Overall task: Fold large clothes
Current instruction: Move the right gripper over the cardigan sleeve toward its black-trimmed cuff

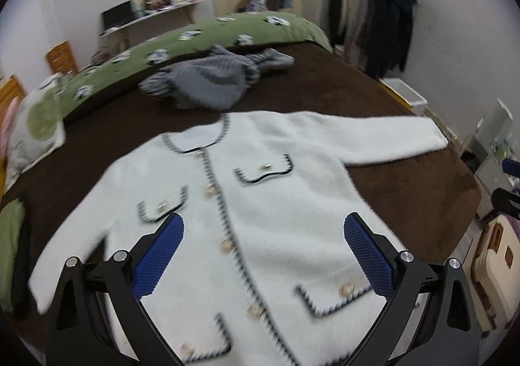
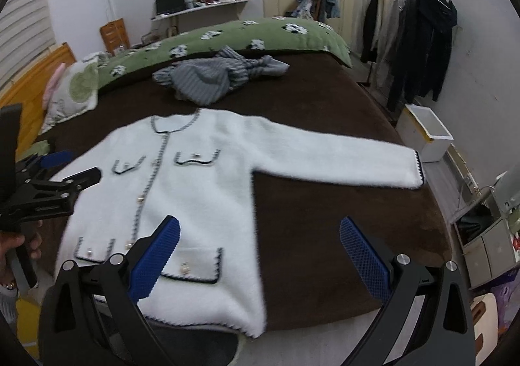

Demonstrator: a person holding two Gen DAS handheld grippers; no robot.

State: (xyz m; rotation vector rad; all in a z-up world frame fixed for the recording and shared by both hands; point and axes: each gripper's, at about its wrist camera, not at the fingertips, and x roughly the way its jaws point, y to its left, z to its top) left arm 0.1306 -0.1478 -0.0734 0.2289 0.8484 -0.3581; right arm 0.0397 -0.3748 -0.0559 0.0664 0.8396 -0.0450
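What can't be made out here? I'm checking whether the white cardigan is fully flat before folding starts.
- White cardigan left sleeve end: left wrist view, covered by the left gripper frame; right wrist view, behind the other gripper.
- Hem: cut off by the bottom edge in the left wrist view; partly behind the right gripper in the right wrist view.
- Buttons: motion-blurred, fastening unclear.
- Grey garment: crumpled, type unclear.

My left gripper [image 1: 263, 255]: matte black frame, two angled arms w/ triangular cutouts, silver round screws at the pivots. Fingers [image 1: 159, 255] carry bright blue pads w/ a fine grid texture. Right gripper [image 2: 260, 255] looks identical, same blue pads, same silver screws. Hand [image 2: 13, 246] at frame edge is bare skin (a ring shows lower down, blurry).
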